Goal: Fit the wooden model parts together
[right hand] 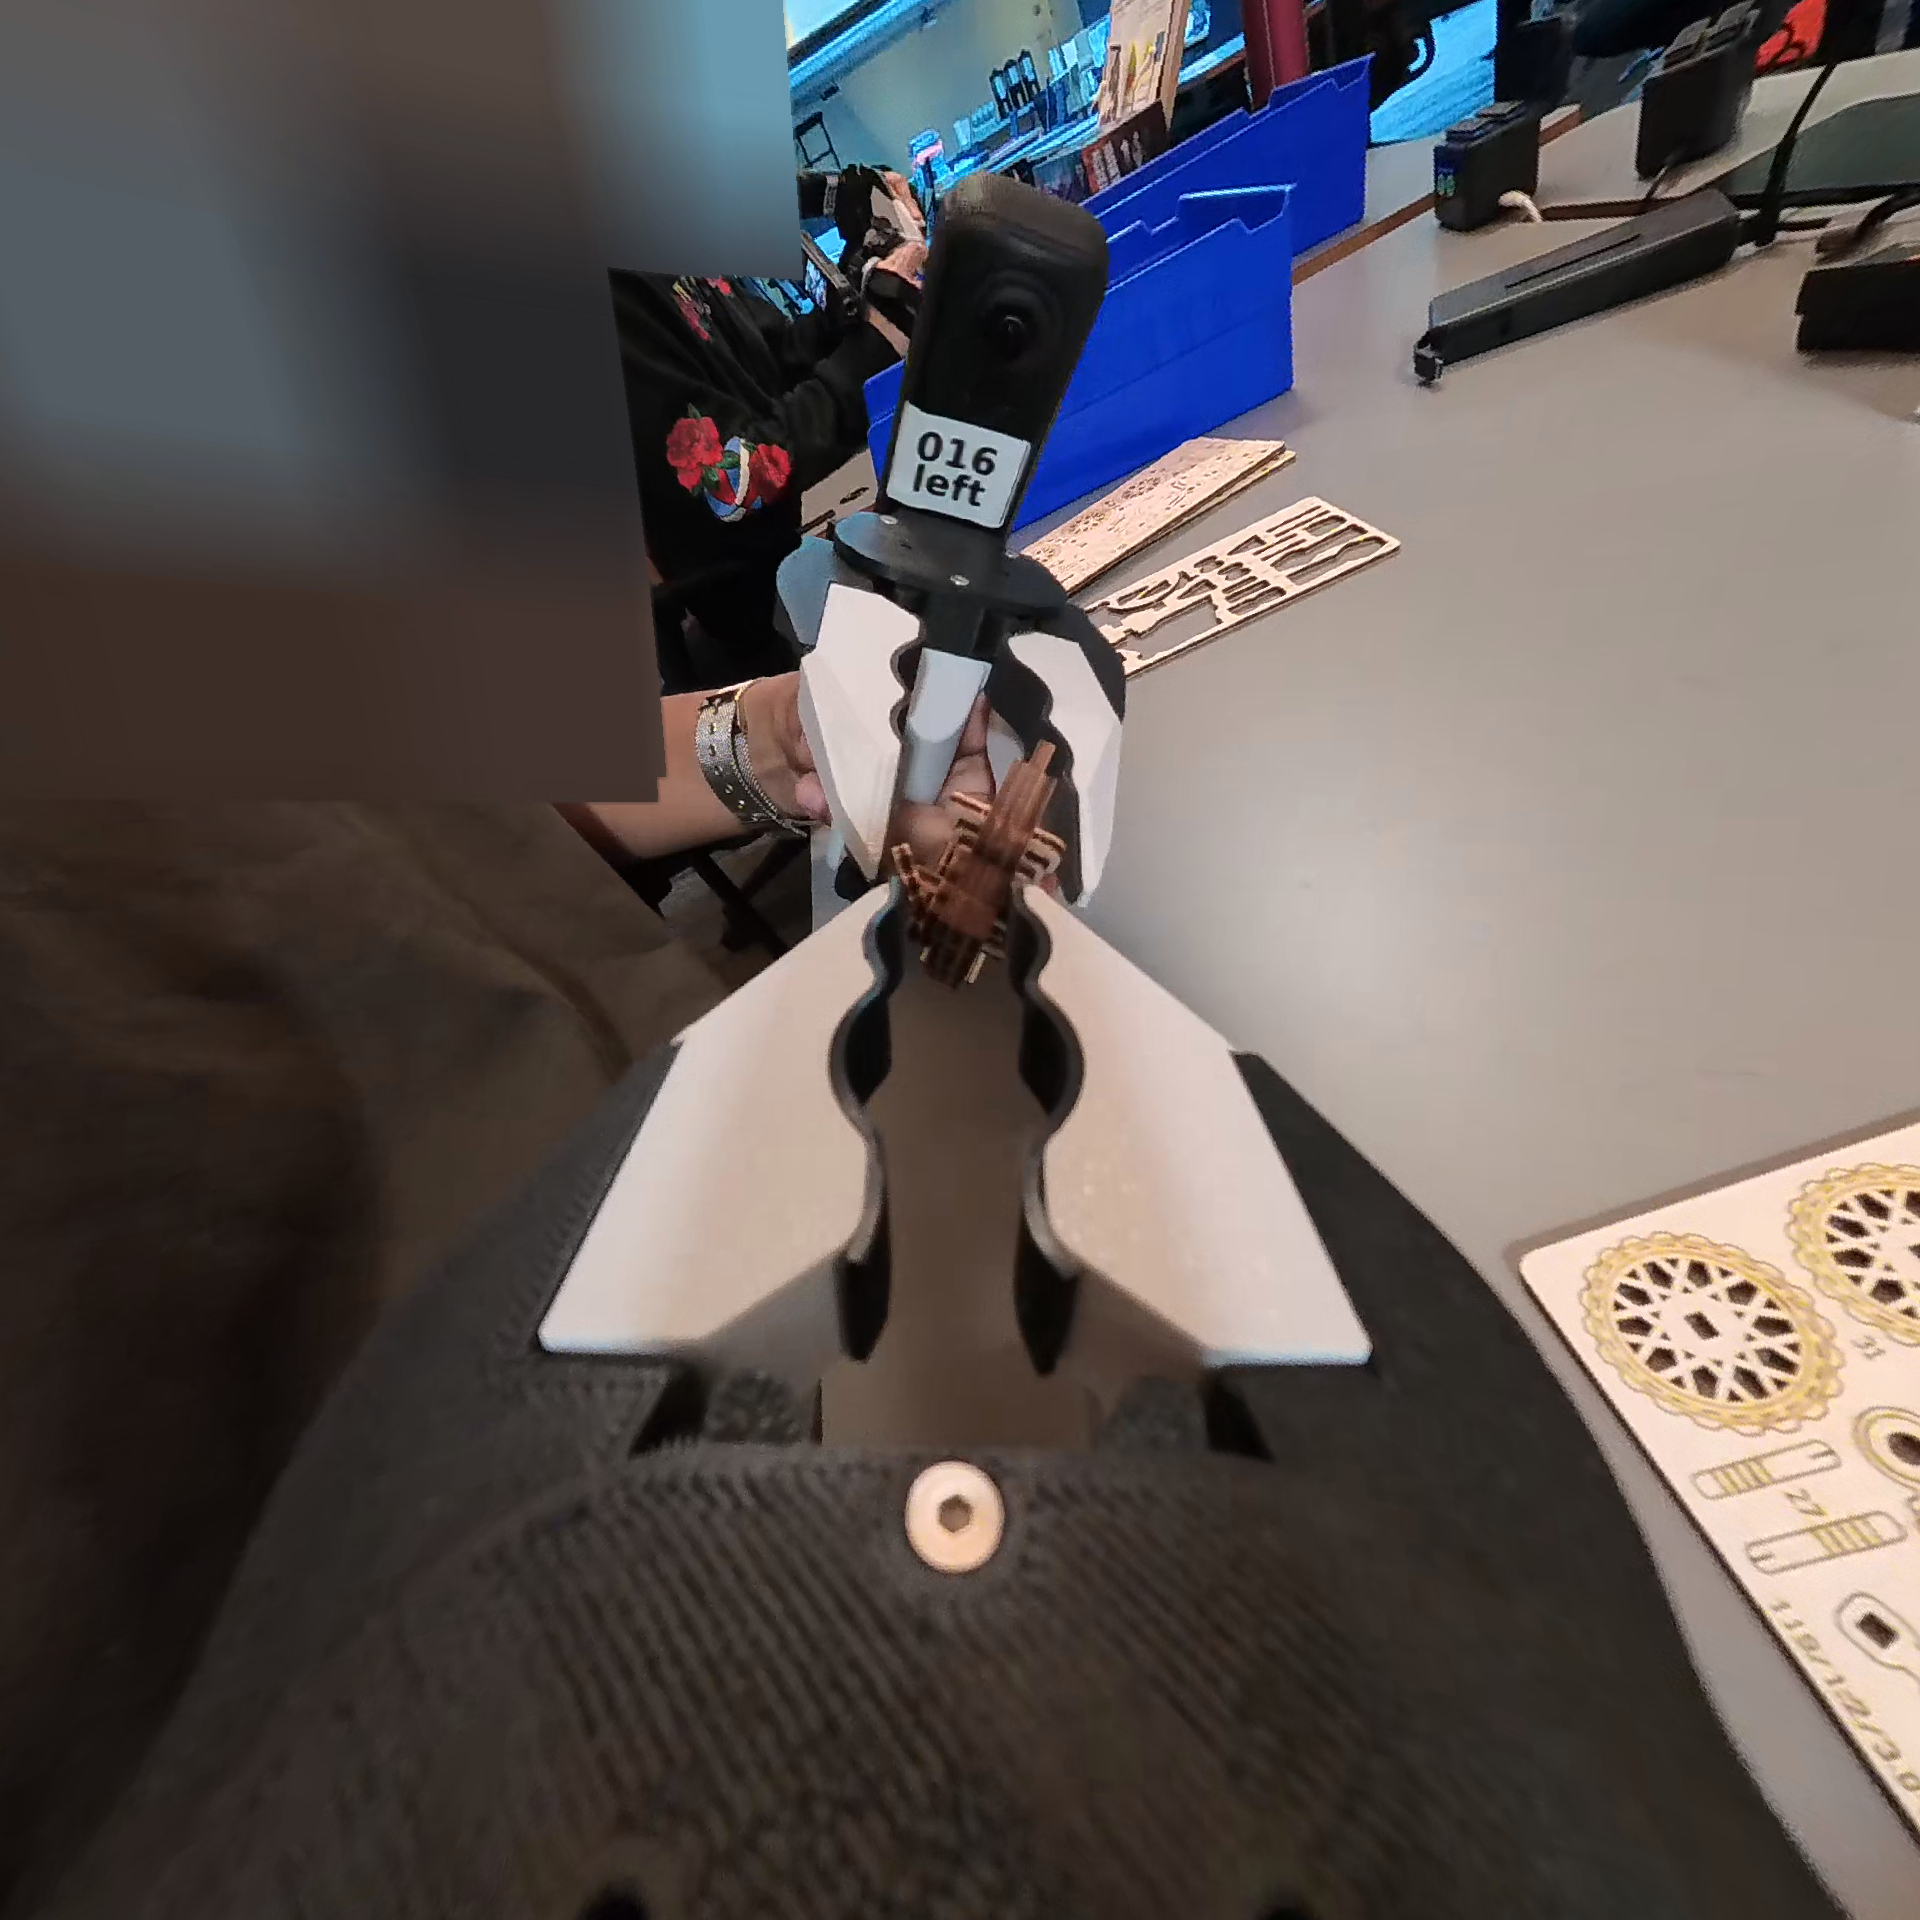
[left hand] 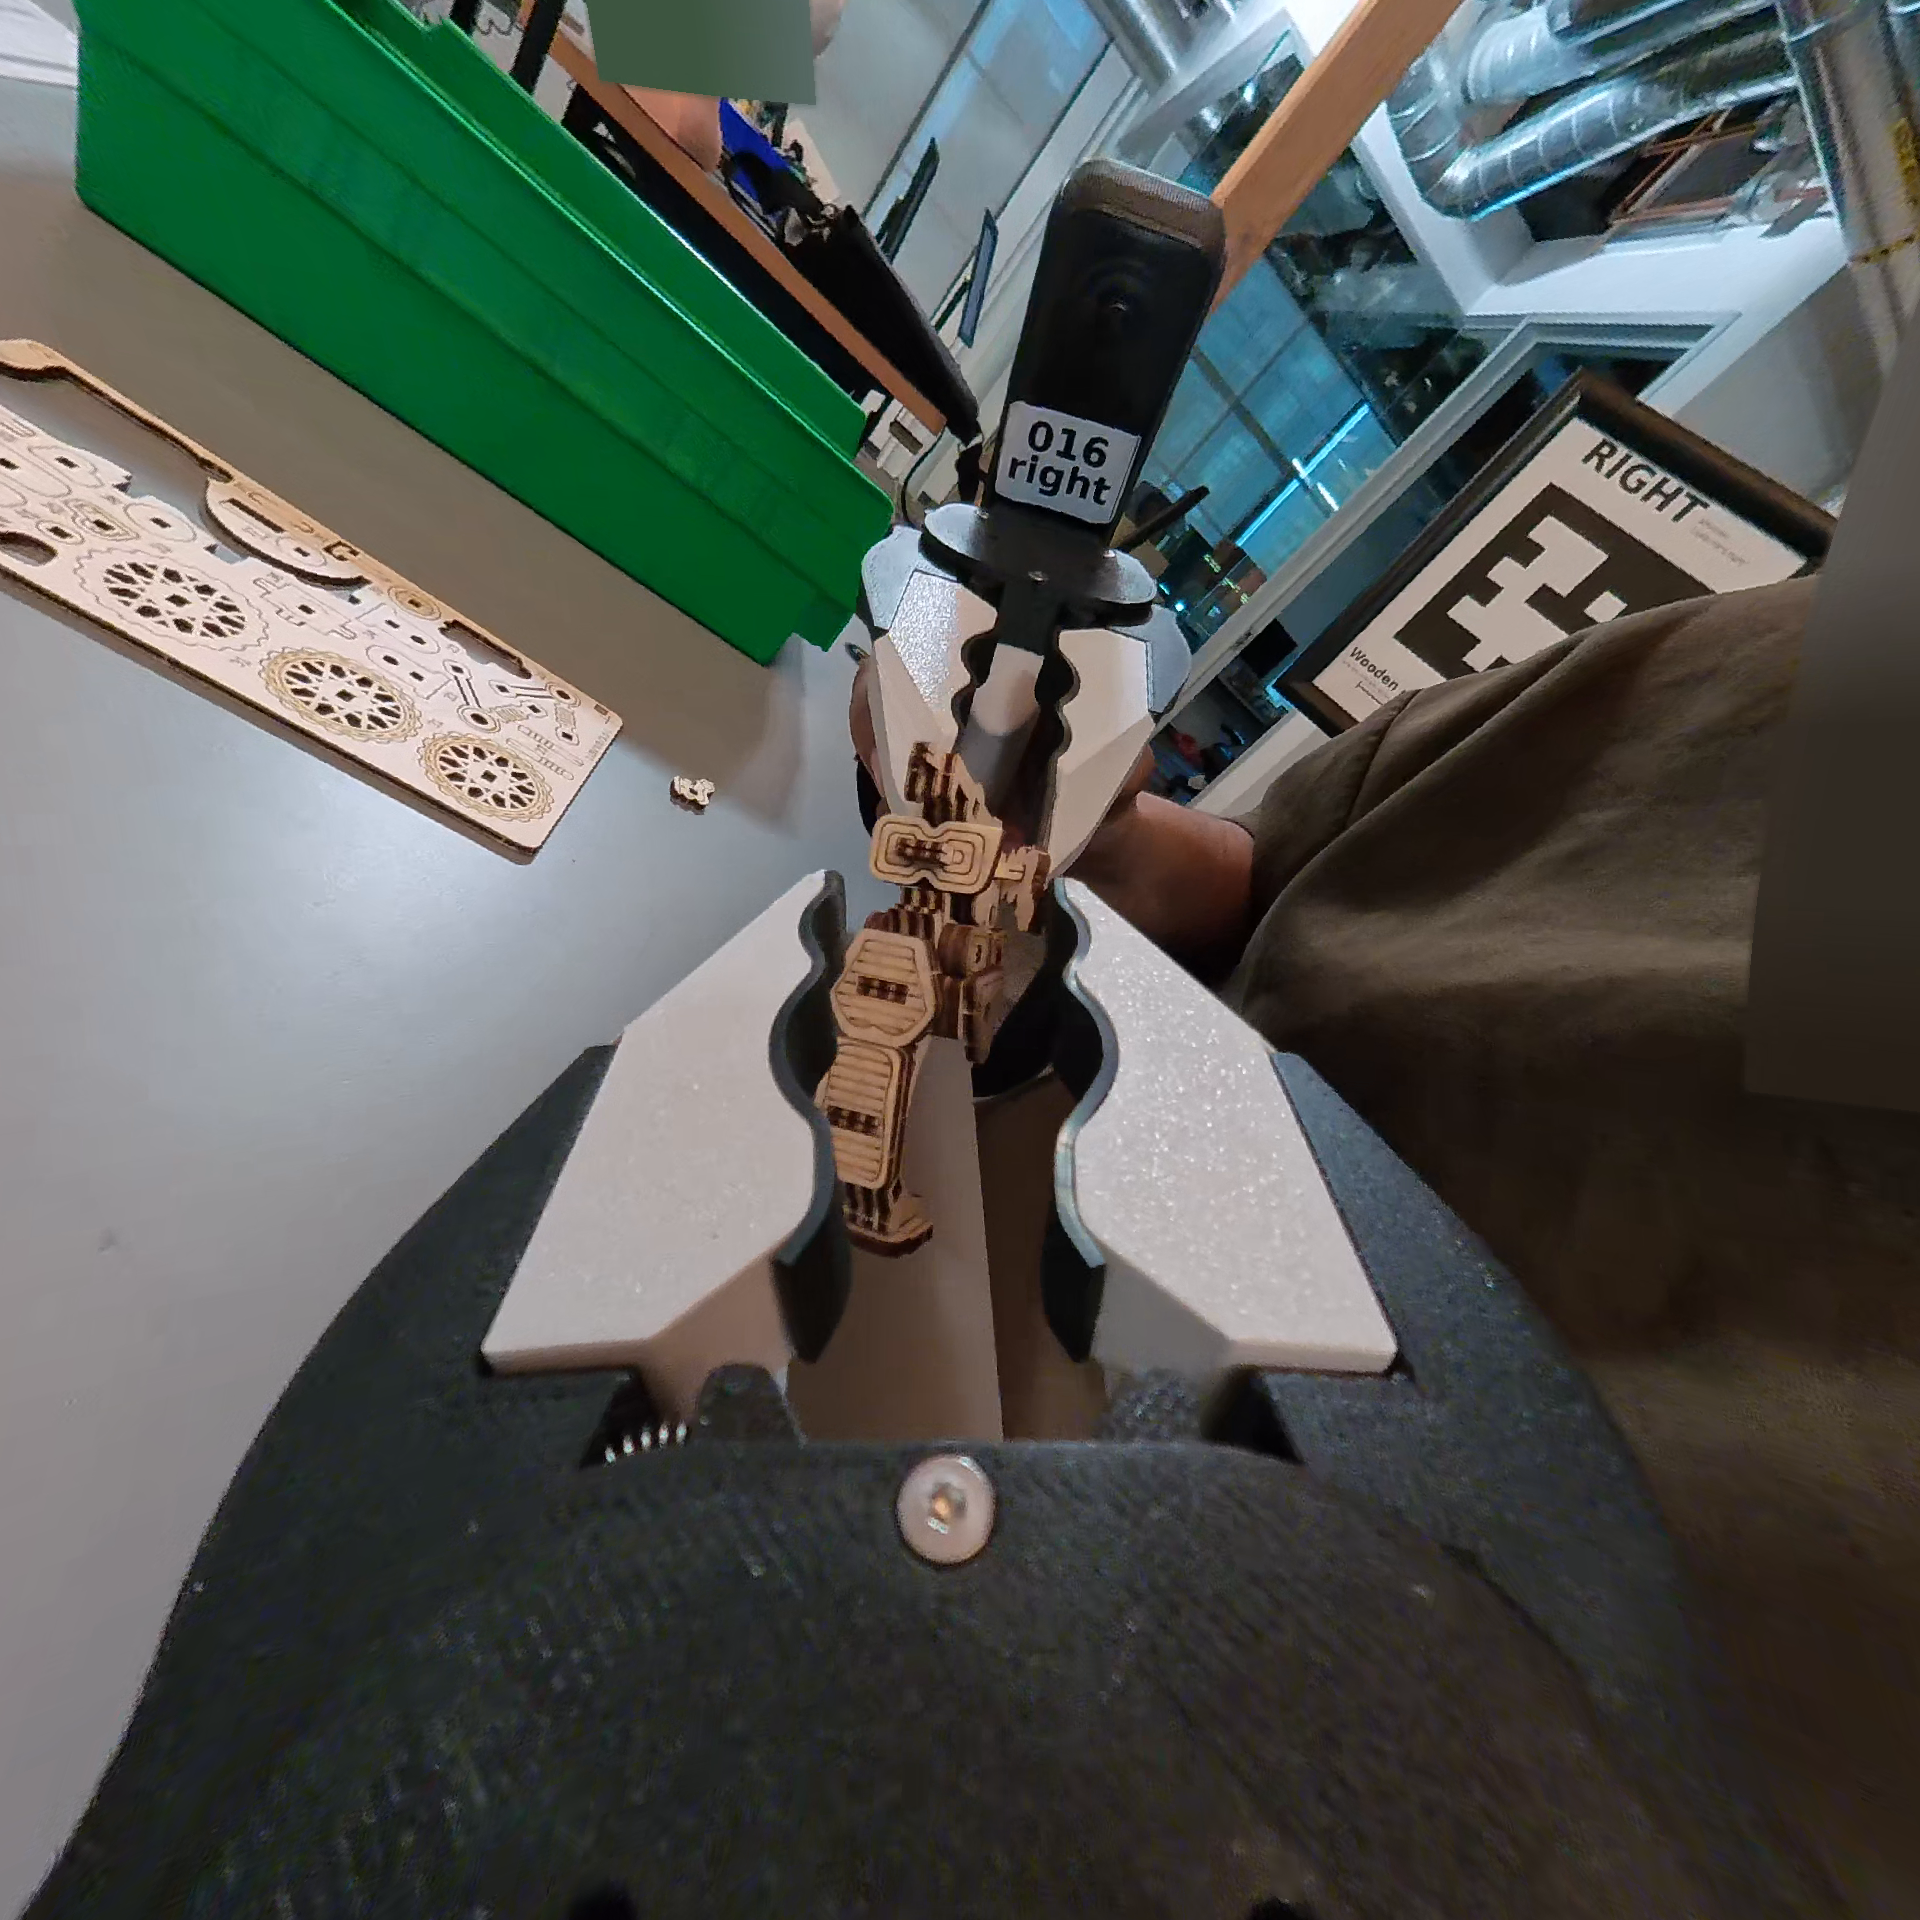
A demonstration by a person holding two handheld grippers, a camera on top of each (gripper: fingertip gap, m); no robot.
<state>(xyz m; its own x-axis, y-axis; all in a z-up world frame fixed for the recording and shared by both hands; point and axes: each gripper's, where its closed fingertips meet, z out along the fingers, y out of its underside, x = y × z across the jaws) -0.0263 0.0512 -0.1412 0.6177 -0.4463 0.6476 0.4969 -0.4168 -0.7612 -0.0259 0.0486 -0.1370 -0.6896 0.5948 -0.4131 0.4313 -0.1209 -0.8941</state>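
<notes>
Two tongs point(left hand: 940, 904), one wooden model point(left hand: 914, 935)

Bright, even indoor light; soft shadows on grey surface point(left hand: 260, 1039). Strong fisheye bending at edges. Near foreground soft, background slightly blurred. No harsh glare.

Green bin point(left hand: 436, 260); blue bins point(right hand: 1195, 312); tan, dark-edged model point(left hand: 904, 997).
</notes>
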